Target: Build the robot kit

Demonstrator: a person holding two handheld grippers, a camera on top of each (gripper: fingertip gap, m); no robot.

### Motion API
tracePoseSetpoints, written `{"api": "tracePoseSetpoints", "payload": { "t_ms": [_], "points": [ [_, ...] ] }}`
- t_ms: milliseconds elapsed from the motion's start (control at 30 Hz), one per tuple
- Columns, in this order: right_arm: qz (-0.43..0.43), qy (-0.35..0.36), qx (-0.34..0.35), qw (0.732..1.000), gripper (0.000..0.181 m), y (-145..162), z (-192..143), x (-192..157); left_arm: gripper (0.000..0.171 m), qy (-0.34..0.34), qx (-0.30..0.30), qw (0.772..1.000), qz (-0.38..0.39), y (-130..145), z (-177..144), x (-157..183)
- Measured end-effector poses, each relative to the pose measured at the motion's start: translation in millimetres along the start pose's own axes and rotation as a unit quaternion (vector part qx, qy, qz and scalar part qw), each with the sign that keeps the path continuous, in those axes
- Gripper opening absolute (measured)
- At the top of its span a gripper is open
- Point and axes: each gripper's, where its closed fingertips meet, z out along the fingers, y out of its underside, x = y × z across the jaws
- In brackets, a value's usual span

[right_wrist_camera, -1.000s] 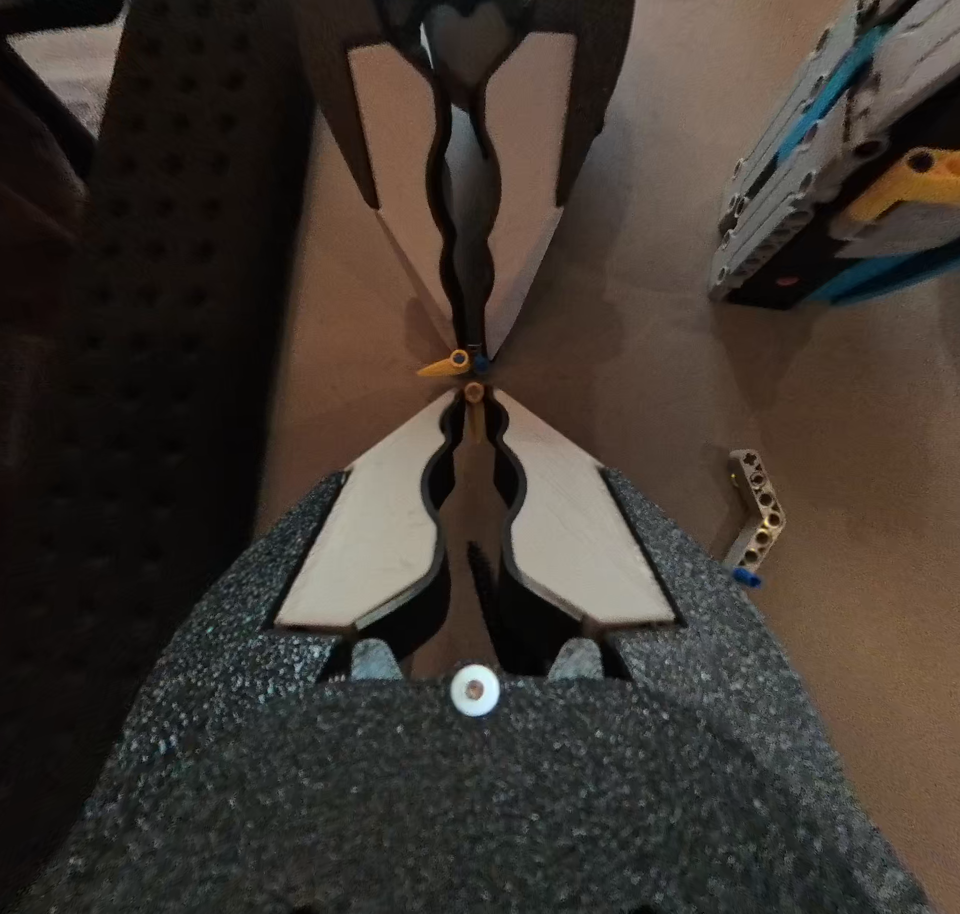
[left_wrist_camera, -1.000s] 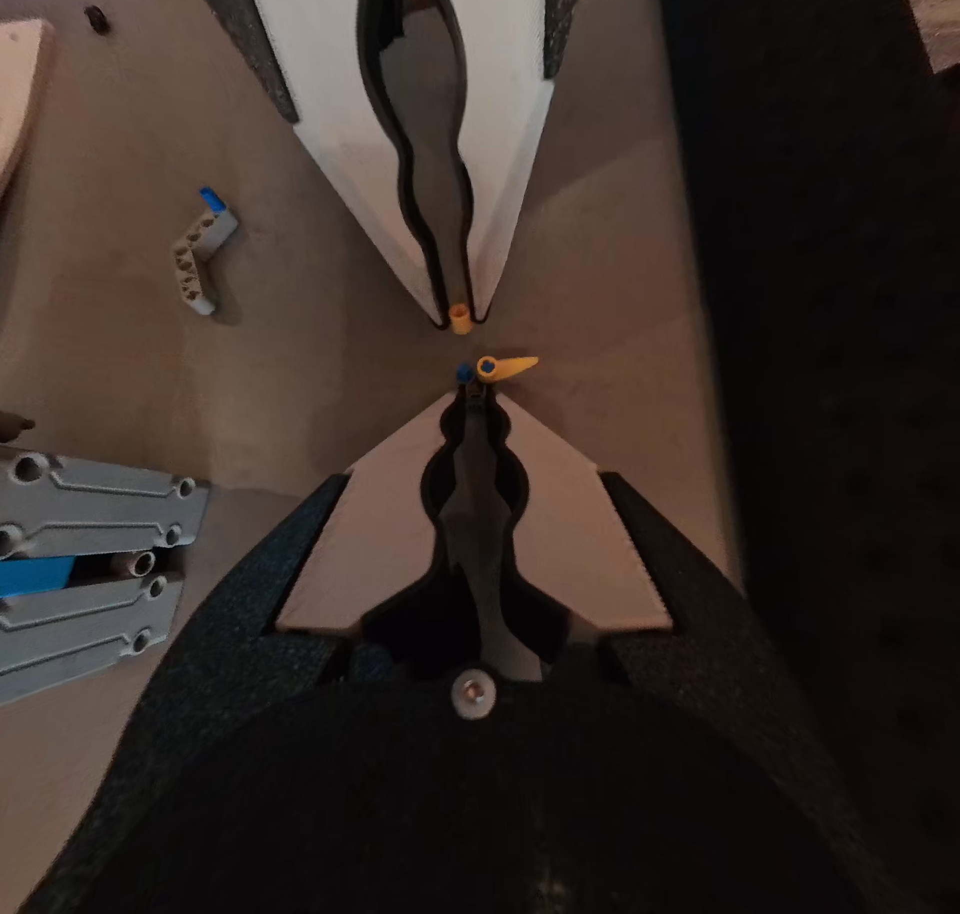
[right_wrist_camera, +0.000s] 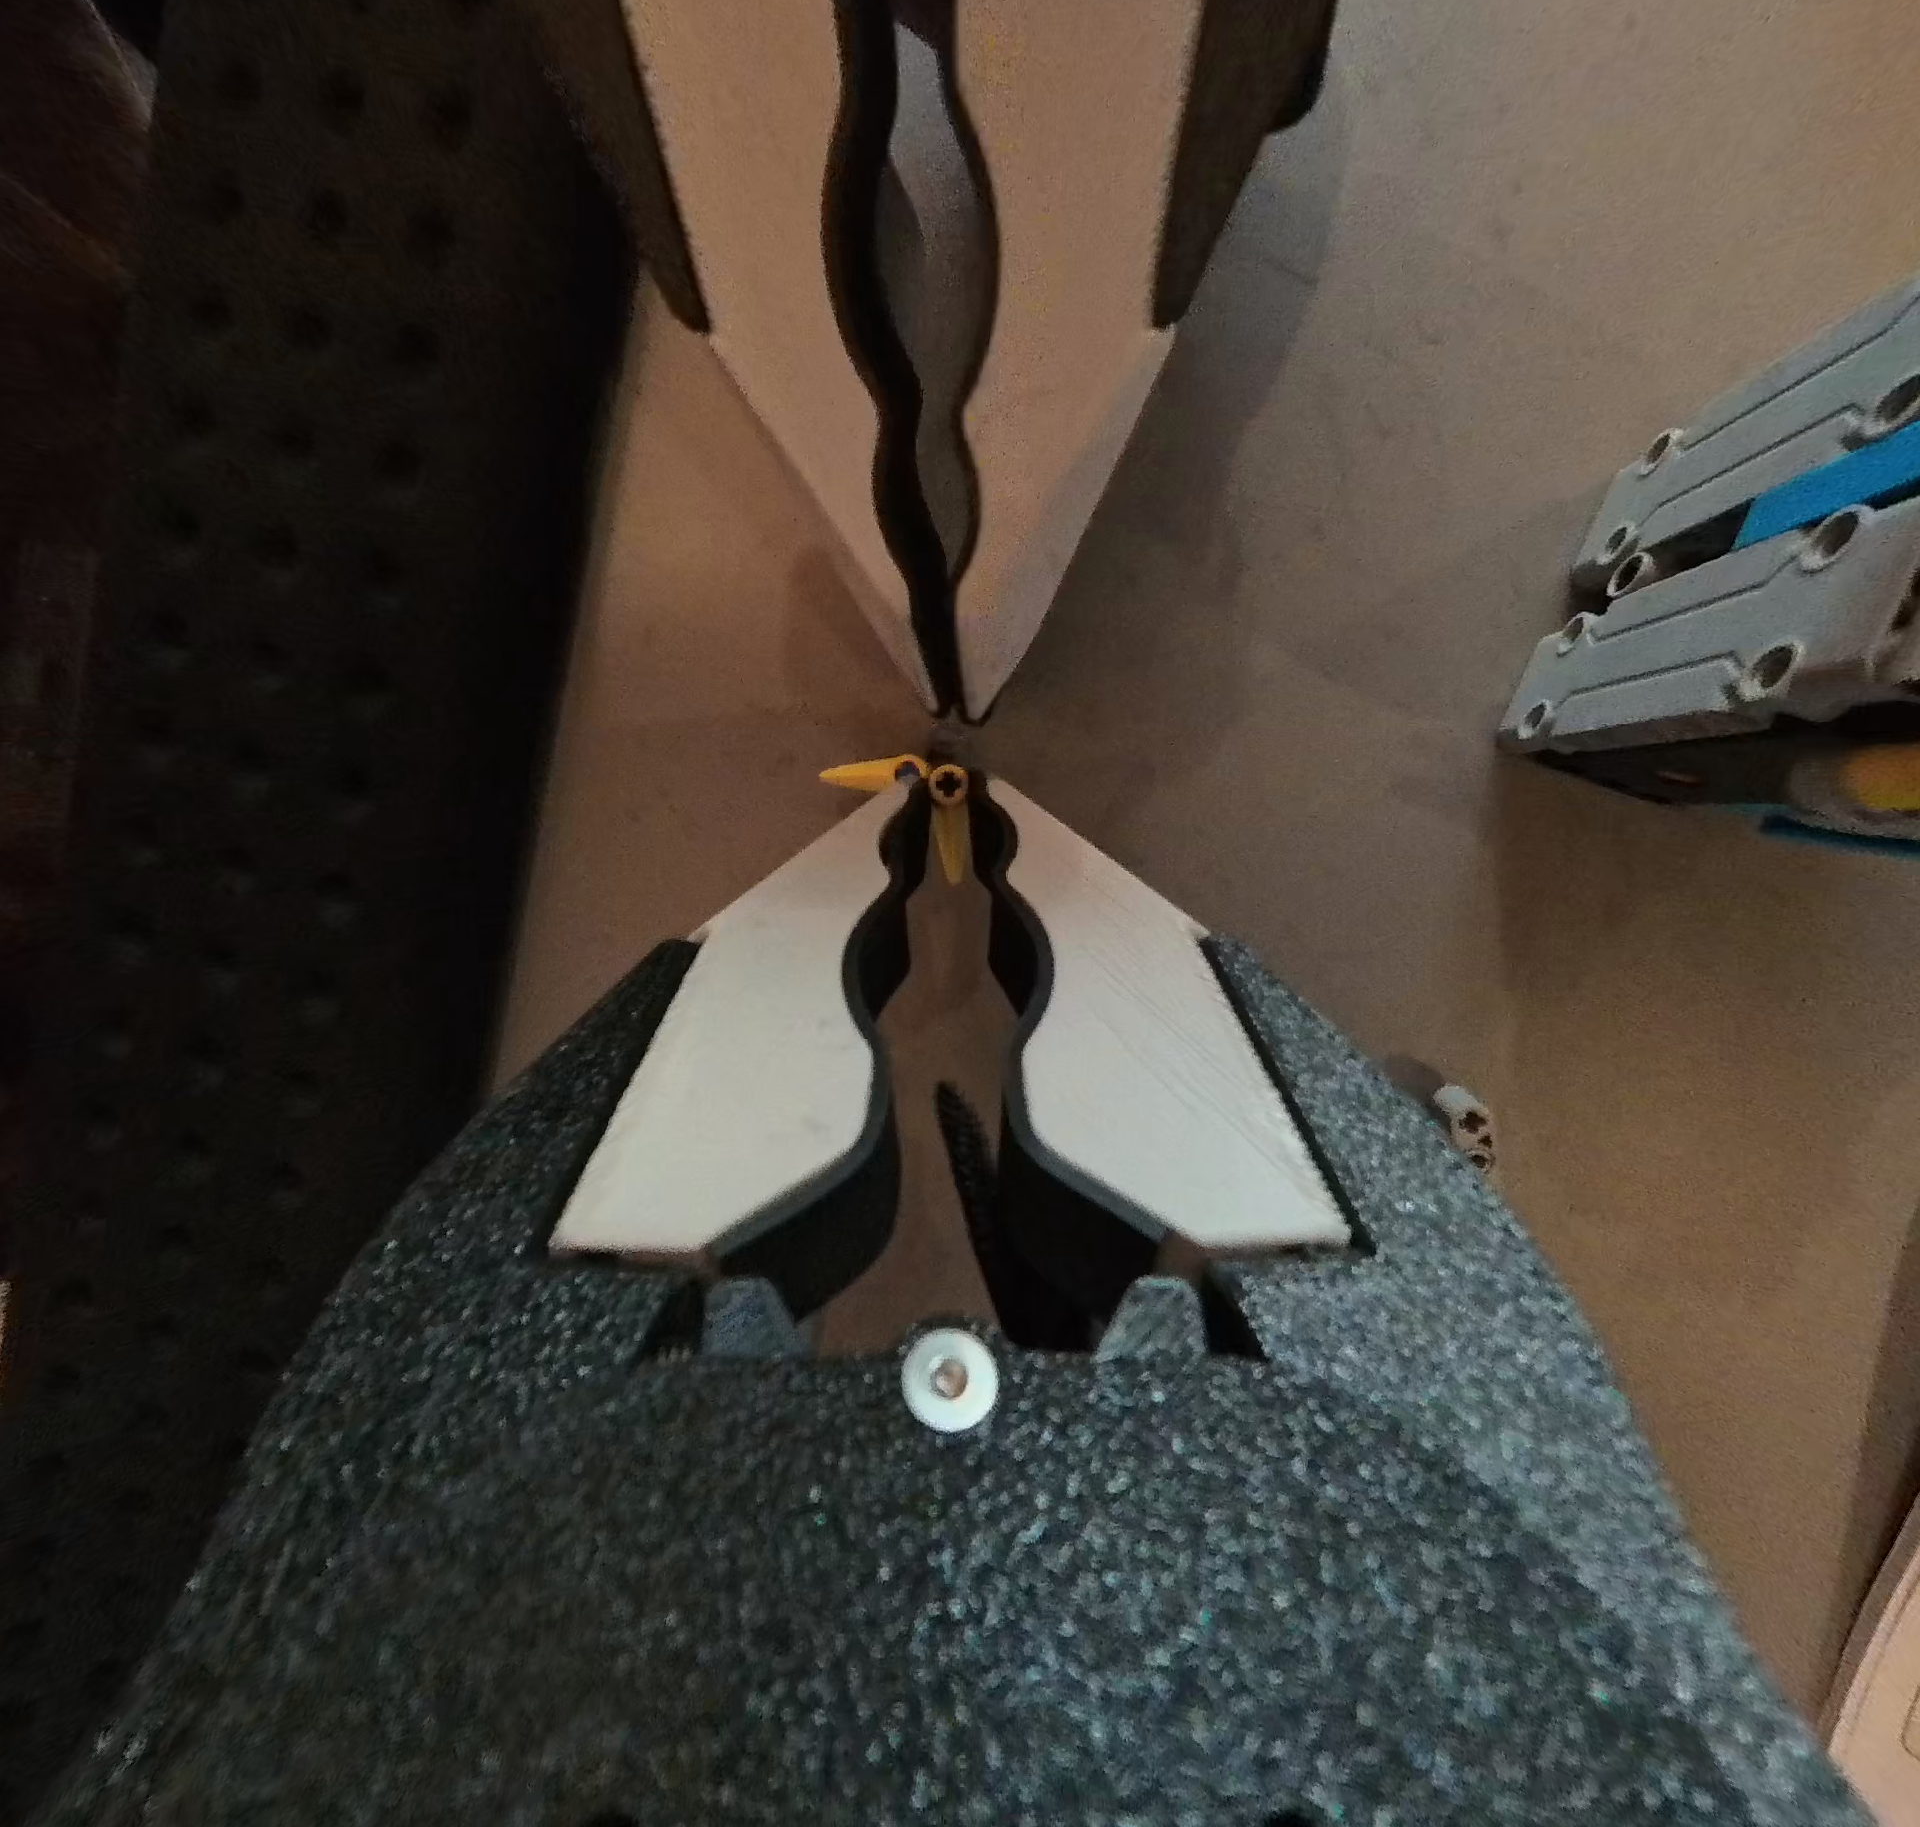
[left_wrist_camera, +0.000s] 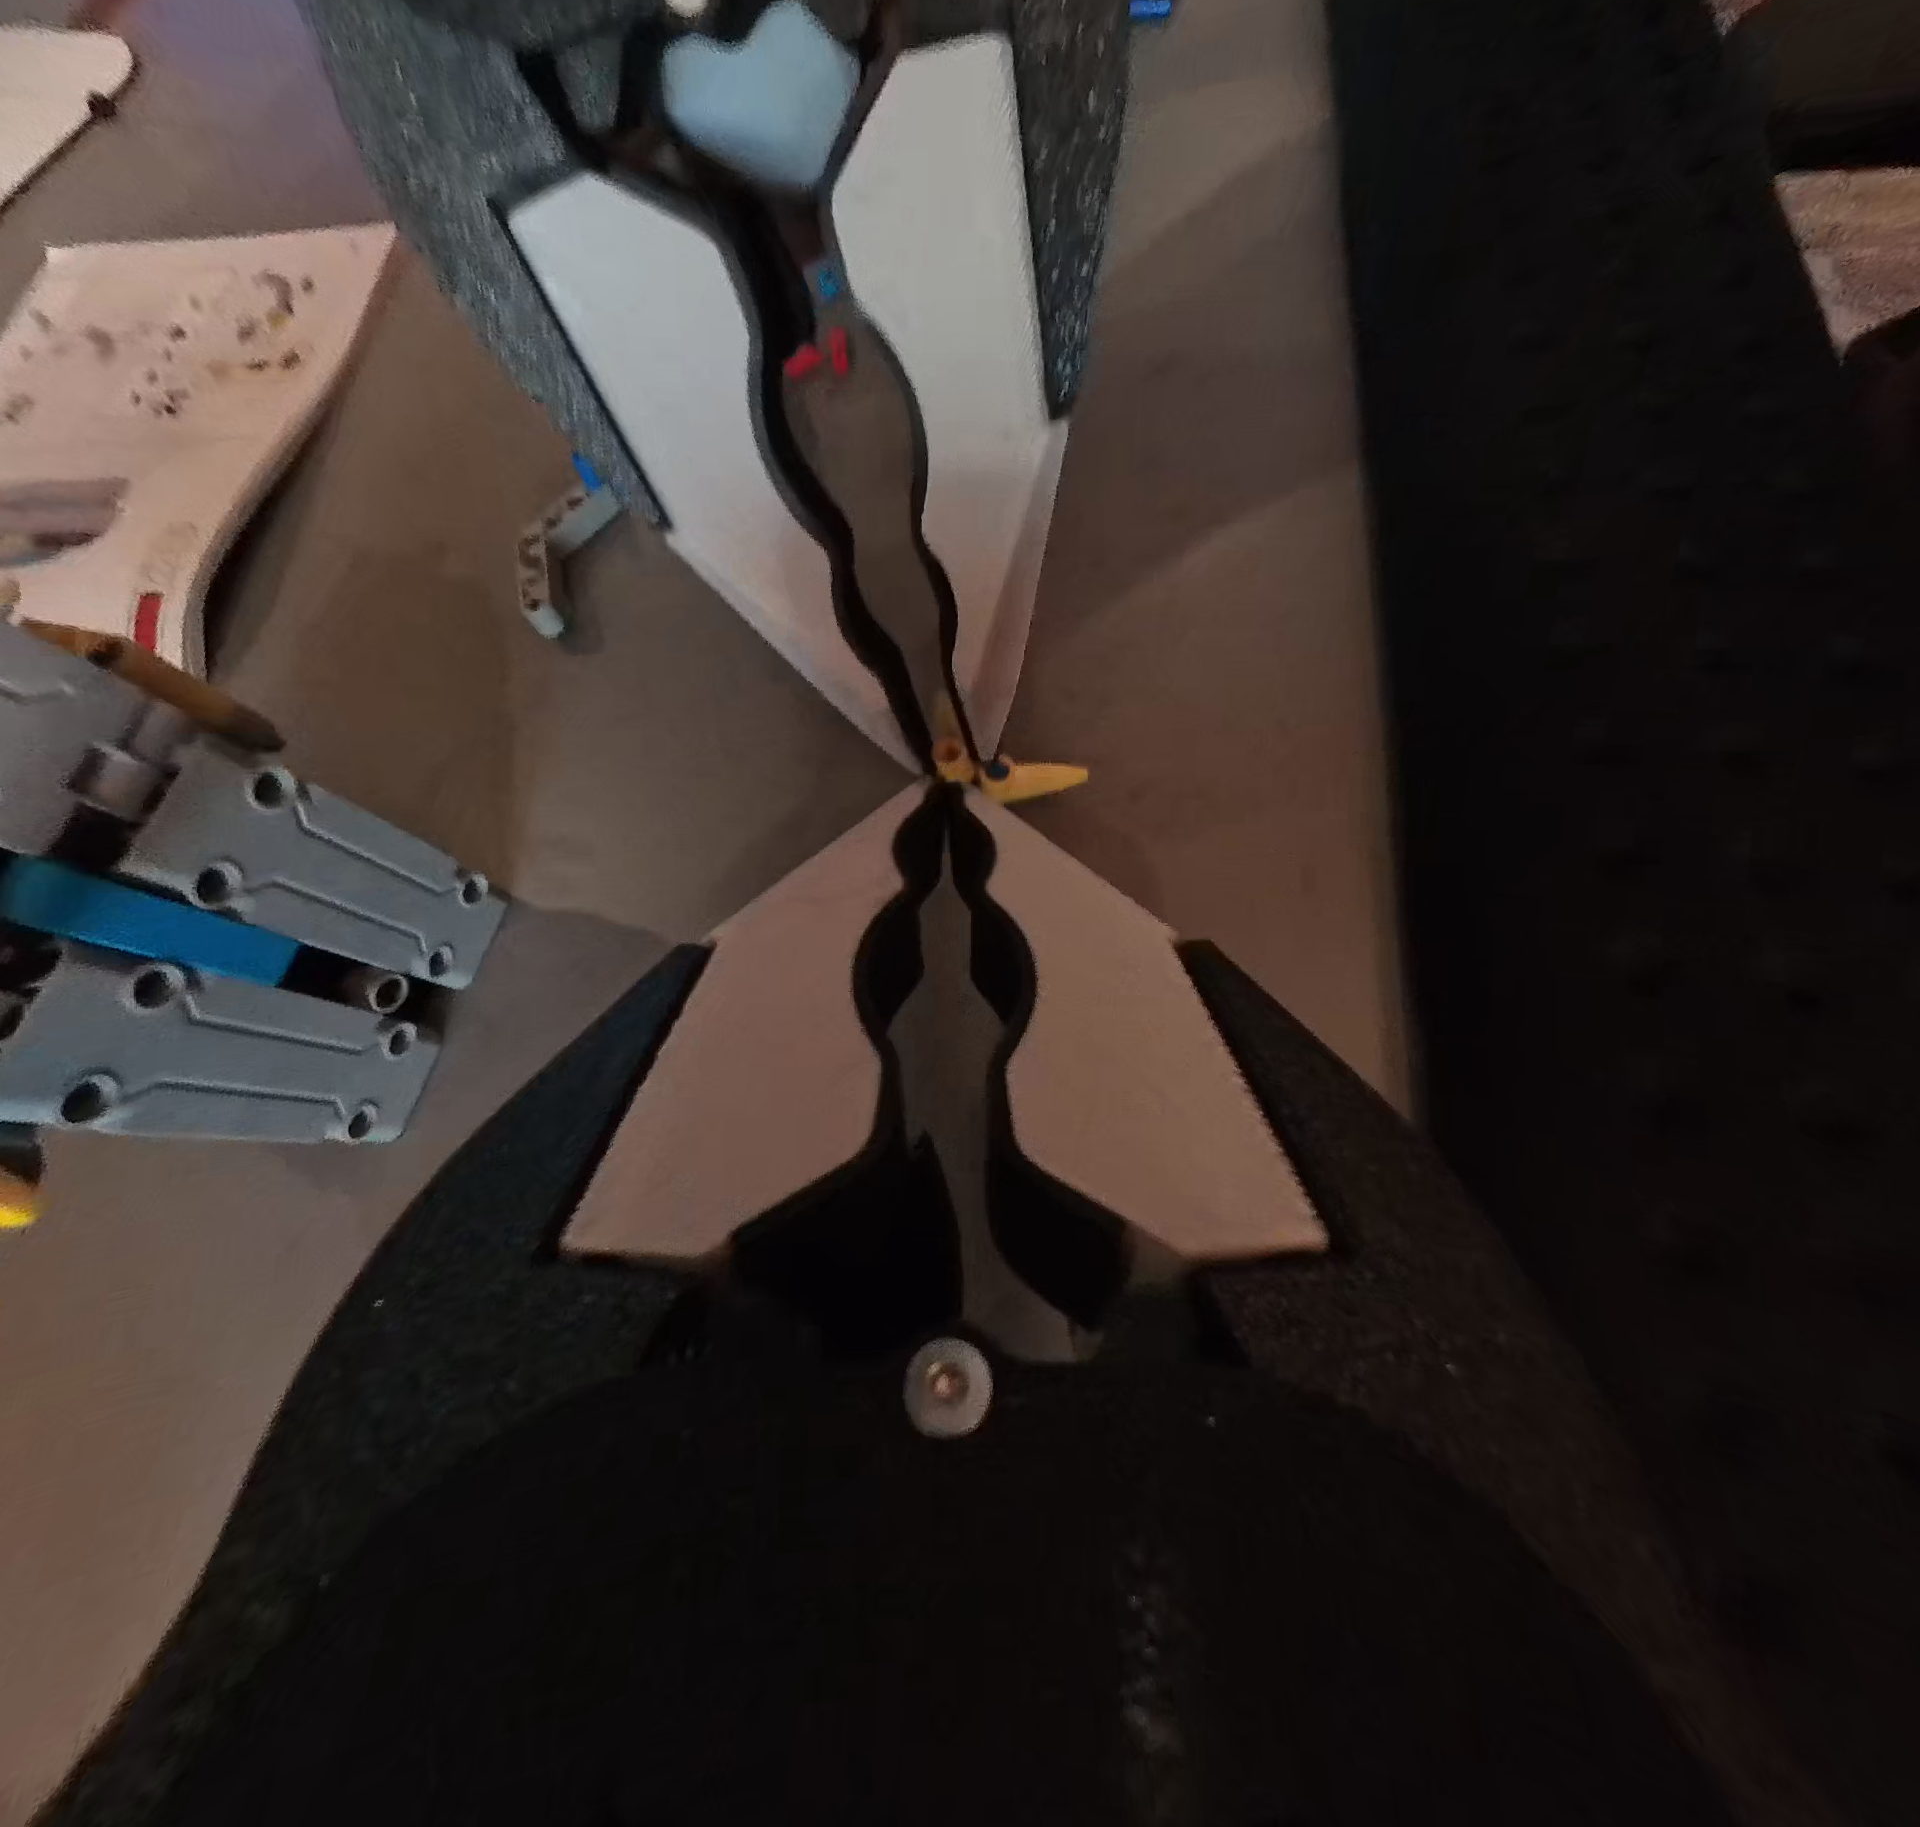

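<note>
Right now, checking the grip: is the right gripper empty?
No: the right gripper is shut on a small yellow pointed piece, tip to tip with the left gripper.

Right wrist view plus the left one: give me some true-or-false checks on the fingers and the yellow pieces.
1. The right gripper is shut on a yellow pointed piece. True.
2. The left gripper is wide open. False: its fingers are shut, and a second yellow piece sticks out sideways at their tips.
3. The two grippers meet tip to tip. True.
4. The second yellow piece sits on the gray and blue model. False: the model lies apart, off to the side.
</note>
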Motion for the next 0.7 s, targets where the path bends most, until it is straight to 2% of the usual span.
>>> {"api": "tracePoseSetpoints", "payload": {
  "t_ms": [167, 600, 700],
  "points": [
    [0.001, -0.006, -0.002, 1.0, 0.008, -2, 1, -1, 0.0, 0.001, 0.024, 1.0, -0.006, -10, 2, 1],
    [0.011, -0.014, 0.015, 1.0, 0.009, -3, 1, 0, 0.0, -0.001, -0.004, 1.0, 0.006, -1, 7, 1],
    [0.015, -0.018, 0.021, 0.999, 0.013, -1, 1, -1, 0.0, -0.006, -0.039, 0.999, 0.02, 10, 13, 0]
  ]
}}
